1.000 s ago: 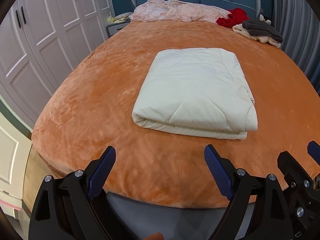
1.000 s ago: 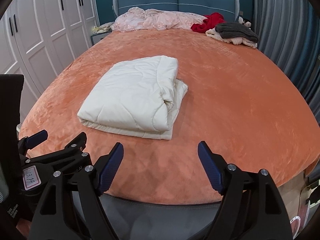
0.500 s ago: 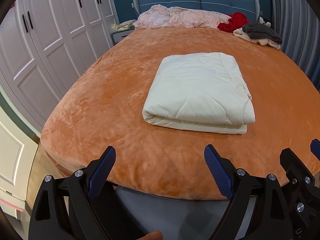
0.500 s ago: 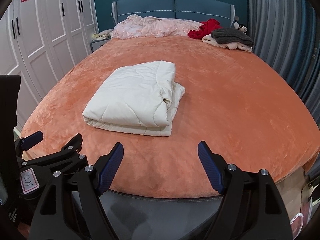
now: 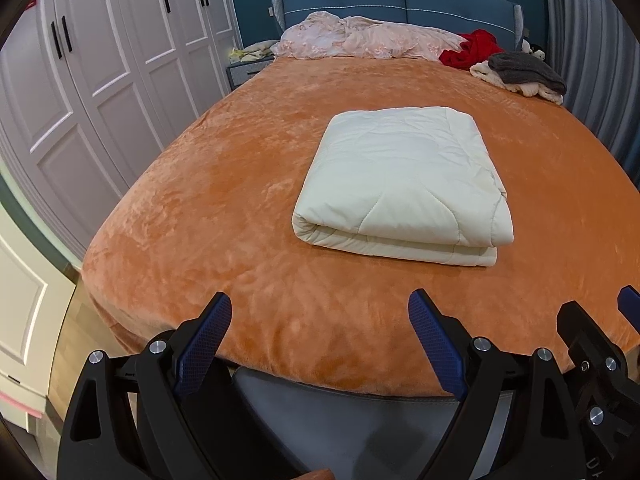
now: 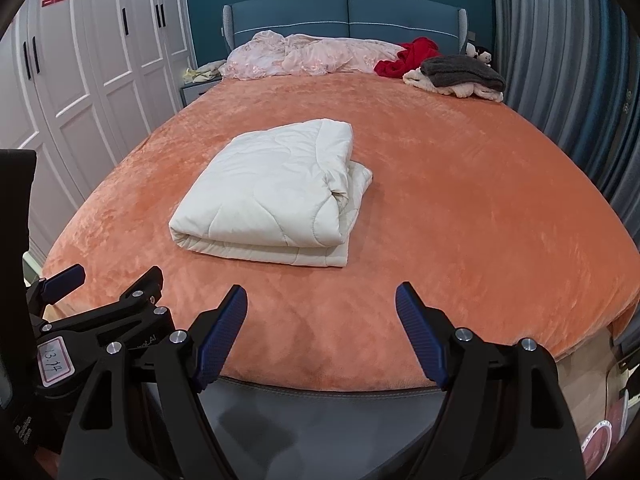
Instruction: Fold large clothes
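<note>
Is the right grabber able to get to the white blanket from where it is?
Probably yes. The right gripper is open and empty, and only bare orange bedspread lies between it and the folded white blanket. It is not touching yet.

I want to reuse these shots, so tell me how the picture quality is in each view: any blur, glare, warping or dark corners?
Left wrist view: sharp, evenly lit, no glare; fisheye bows the wardrobe doors and rounds the orange bed; black corners. Right wrist view: equally sharp; curtain curves inward, folded white quilt crisp, soft shadow under the right gripper.
</note>
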Action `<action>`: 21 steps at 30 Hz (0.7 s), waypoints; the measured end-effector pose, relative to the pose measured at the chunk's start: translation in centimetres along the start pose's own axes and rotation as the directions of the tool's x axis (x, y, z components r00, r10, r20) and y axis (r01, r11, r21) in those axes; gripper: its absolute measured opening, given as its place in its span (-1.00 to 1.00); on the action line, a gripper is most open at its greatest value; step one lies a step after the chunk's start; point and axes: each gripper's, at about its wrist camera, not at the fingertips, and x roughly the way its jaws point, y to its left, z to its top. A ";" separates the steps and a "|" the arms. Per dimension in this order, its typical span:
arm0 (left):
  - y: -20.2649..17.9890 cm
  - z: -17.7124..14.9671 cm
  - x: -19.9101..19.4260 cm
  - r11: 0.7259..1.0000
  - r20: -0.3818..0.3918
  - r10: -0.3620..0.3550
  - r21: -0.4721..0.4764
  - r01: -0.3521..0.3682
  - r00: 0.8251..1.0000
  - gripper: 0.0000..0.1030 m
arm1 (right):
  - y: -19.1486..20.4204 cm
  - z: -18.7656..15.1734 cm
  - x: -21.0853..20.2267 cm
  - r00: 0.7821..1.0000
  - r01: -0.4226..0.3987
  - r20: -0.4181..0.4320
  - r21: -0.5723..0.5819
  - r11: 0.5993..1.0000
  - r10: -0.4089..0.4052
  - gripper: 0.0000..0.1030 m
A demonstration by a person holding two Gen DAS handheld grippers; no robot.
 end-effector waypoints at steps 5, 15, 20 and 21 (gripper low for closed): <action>0.4 -0.2 0.2 1.000 -0.005 -0.002 -0.002 0.002 1.000 0.70 | 0.1 -0.2 0.0 1.000 0.001 -0.004 0.002 1.000 -0.001 0.44; 0.5 -0.4 0.2 1.000 -0.003 0.001 -0.009 -0.001 1.000 0.70 | 0.2 -0.3 0.0 1.000 0.001 -0.004 0.002 1.000 -0.001 0.44; 0.4 -0.4 0.2 1.000 -0.001 0.002 -0.013 -0.002 1.000 0.70 | 0.1 -0.2 0.1 1.000 0.001 -0.004 0.001 1.000 -0.001 0.44; 0.4 -0.5 0.2 1.000 -0.001 0.002 -0.013 -0.002 1.000 0.70 | 0.1 -0.2 0.1 1.000 0.001 -0.004 0.000 1.000 -0.001 0.44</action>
